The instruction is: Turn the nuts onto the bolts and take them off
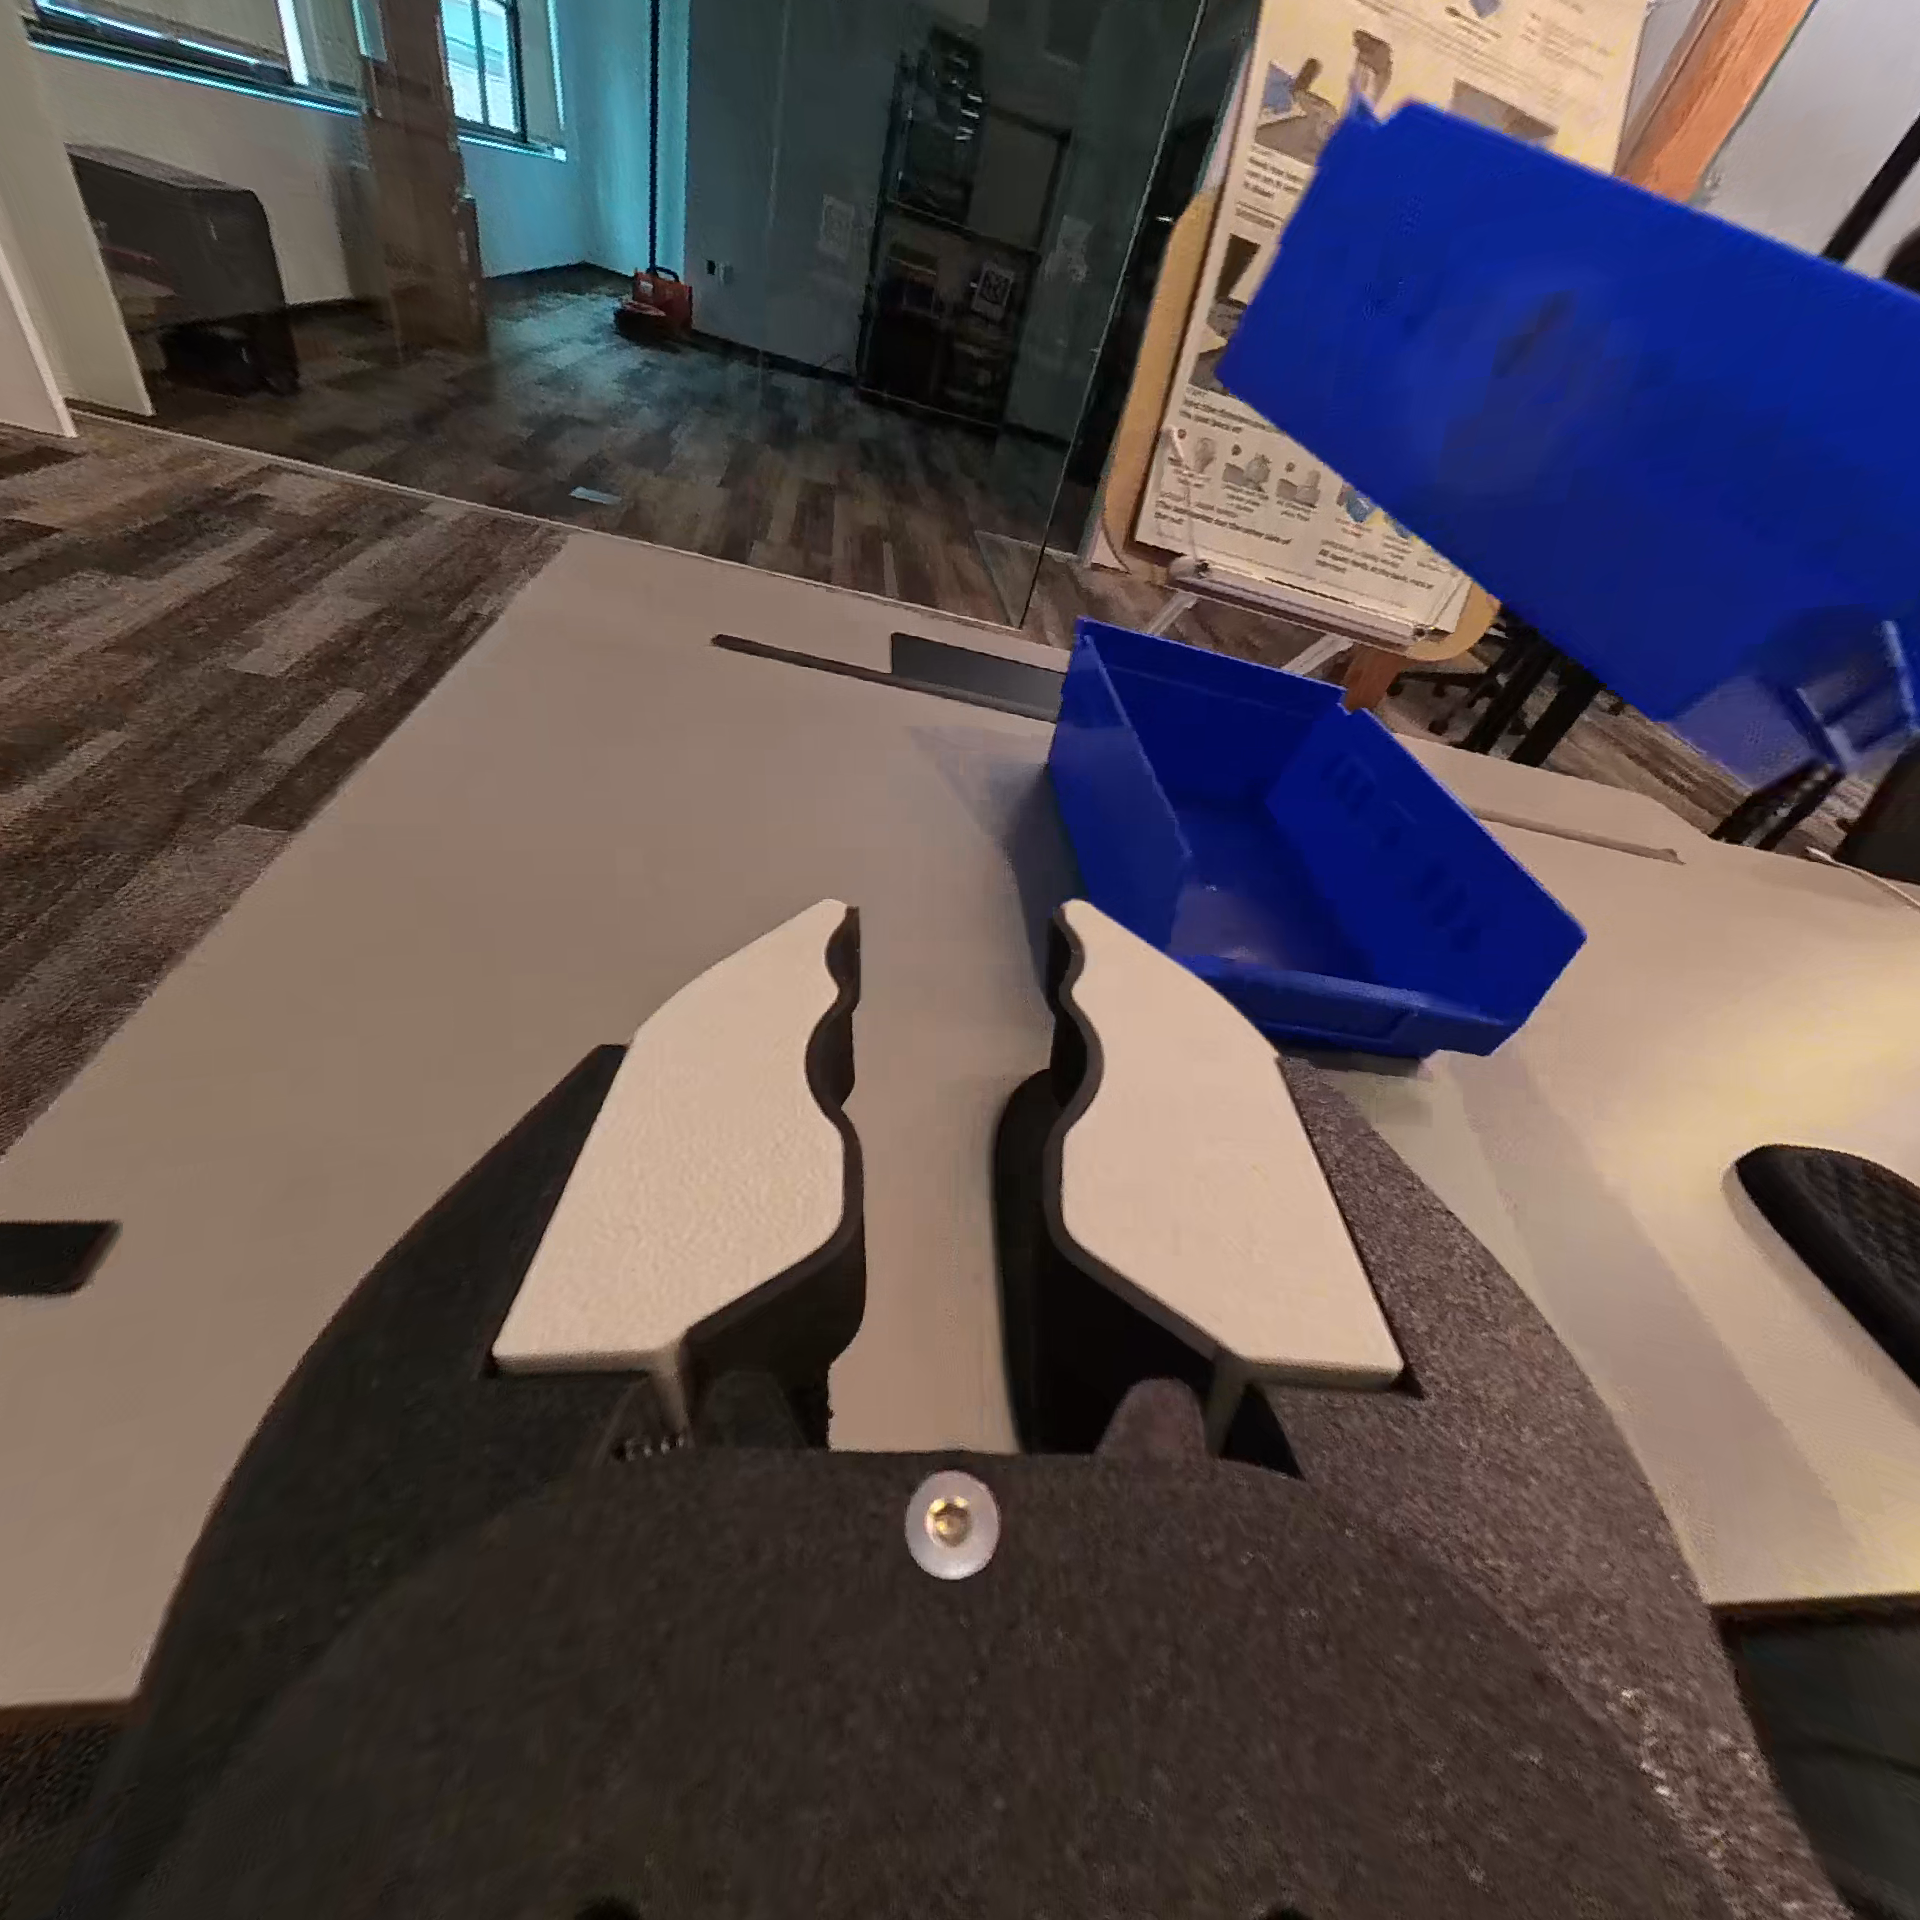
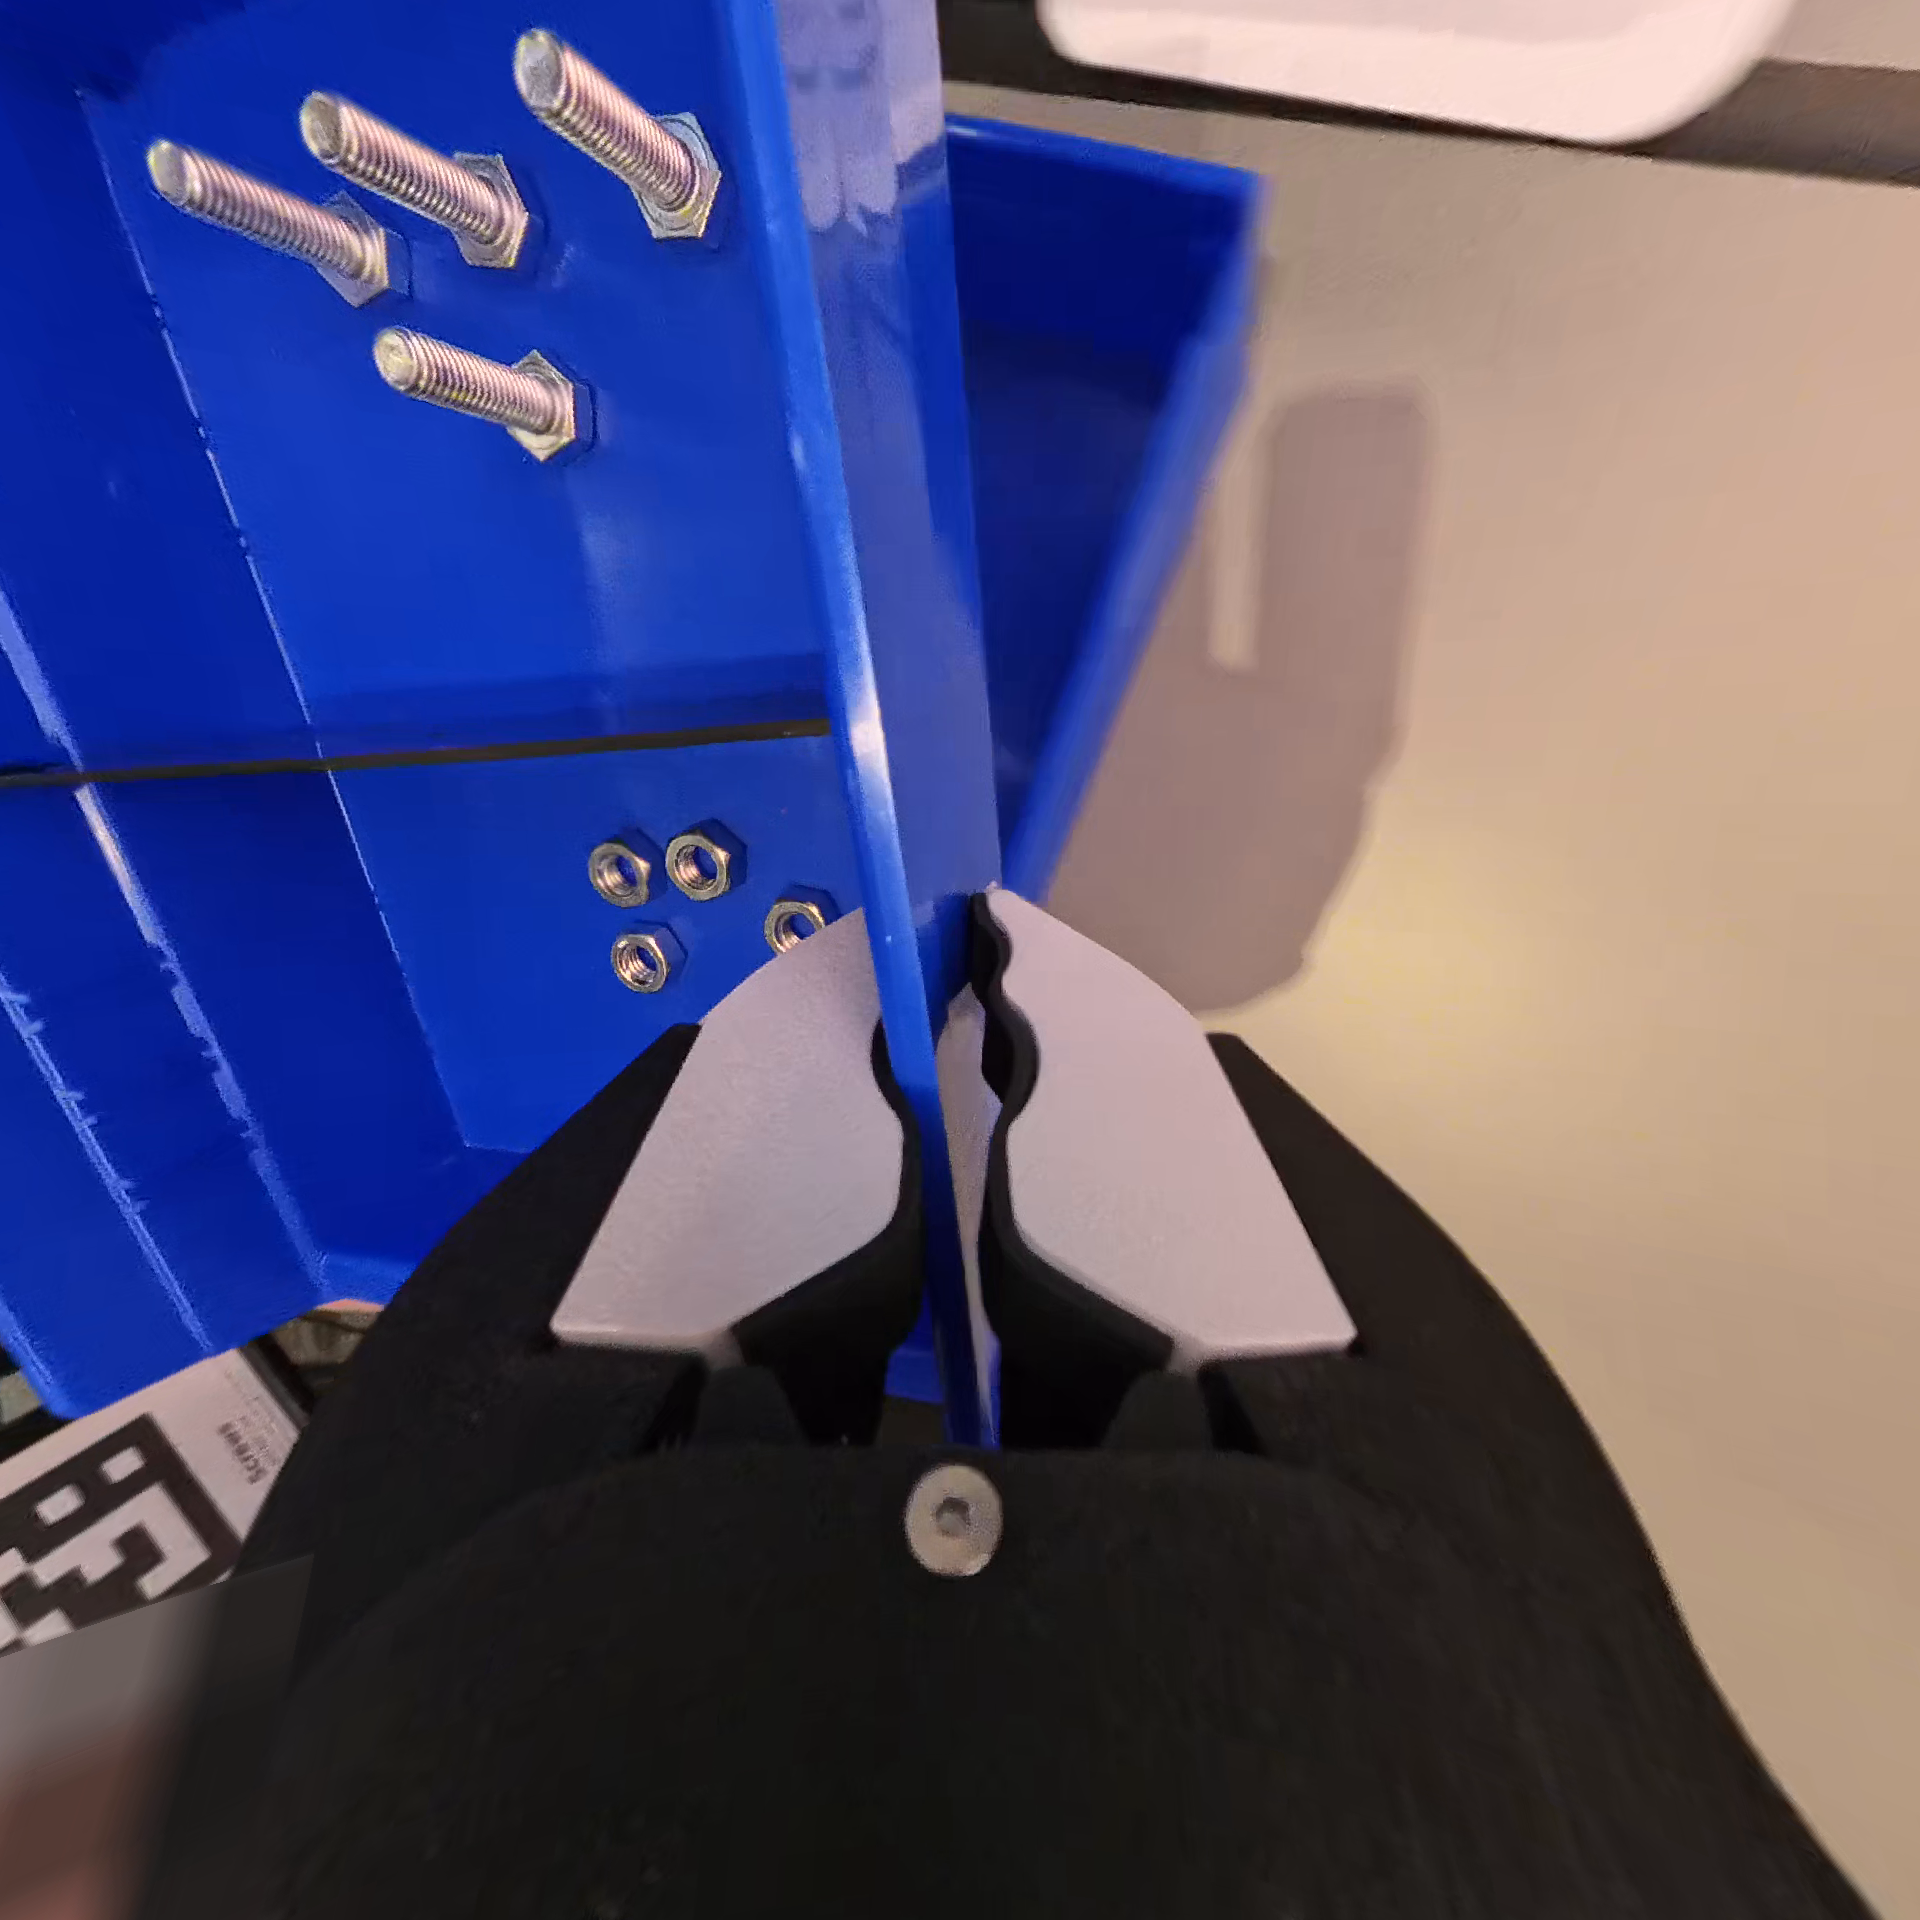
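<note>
My right gripper (image 2: pixel 940 925) is shut on the side wall of a blue bin (image 2: pixel 416 582) and holds it lifted and tilted. Inside it, several threaded bolts (image 2: pixel 436 177) stand up from the bin floor in one compartment, and several loose nuts (image 2: pixel 665 904) lie in the other, near my fingers. The same lifted bin shows in the left wrist view (image 1: pixel 1579 416), in the air at upper right. A second blue bin (image 1: pixel 1288 852) stands empty on the table; it also shows in the right wrist view (image 2: pixel 1101 436). My left gripper (image 1: pixel 956 925) is open and empty, just left of that bin.
The grey table (image 1: pixel 520 935) has a dark slot (image 1: pixel 977 665) at its far edge. A black mesh chair part (image 1: pixel 1849 1236) is at the right. A poster board on a stand (image 1: pixel 1299 312) and a glass partition stand behind. A black-and-white marker tag (image 2: pixel 94 1527) sits at lower left. Some 45 cm of space lies between my two pairs of fingers.
</note>
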Motion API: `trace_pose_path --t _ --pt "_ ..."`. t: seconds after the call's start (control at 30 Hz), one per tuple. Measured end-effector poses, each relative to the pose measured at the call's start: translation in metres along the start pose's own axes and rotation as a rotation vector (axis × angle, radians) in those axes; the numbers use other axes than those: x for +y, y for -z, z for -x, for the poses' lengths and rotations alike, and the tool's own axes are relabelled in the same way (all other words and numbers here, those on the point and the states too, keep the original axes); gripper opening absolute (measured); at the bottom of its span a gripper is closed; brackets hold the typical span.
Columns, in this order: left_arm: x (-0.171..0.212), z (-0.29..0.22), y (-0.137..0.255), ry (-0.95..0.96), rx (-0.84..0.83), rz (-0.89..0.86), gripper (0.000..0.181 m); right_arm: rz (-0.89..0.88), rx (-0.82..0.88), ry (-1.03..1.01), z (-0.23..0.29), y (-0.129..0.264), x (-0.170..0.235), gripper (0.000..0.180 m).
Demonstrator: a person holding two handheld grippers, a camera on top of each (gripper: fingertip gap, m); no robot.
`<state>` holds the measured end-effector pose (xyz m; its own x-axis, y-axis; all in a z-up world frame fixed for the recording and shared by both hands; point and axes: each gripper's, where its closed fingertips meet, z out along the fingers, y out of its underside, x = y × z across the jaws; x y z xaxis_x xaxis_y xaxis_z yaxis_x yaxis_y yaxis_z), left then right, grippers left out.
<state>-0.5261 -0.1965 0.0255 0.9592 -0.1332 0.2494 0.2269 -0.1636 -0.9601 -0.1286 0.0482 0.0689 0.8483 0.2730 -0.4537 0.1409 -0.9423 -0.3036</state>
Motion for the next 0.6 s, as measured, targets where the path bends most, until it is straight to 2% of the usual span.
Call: trace_pose_path --t 0.33,0.47,0.6 --pt "-0.007 0.055 0.042 0.05 -0.096 -0.072 0.033 0.056 -0.073 0.19 0.183 -0.133 -0.058 0.006" --pt "-0.007 0.073 0.054 0.078 -0.126 -0.09 0.033 0.082 -0.084 0.242 0.227 -0.189 -0.061 0.005" --pt "-0.004 0.088 0.061 0.107 -0.155 -0.094 0.032 0.125 -0.063 0.281 0.245 -0.245 -0.051 0.006"
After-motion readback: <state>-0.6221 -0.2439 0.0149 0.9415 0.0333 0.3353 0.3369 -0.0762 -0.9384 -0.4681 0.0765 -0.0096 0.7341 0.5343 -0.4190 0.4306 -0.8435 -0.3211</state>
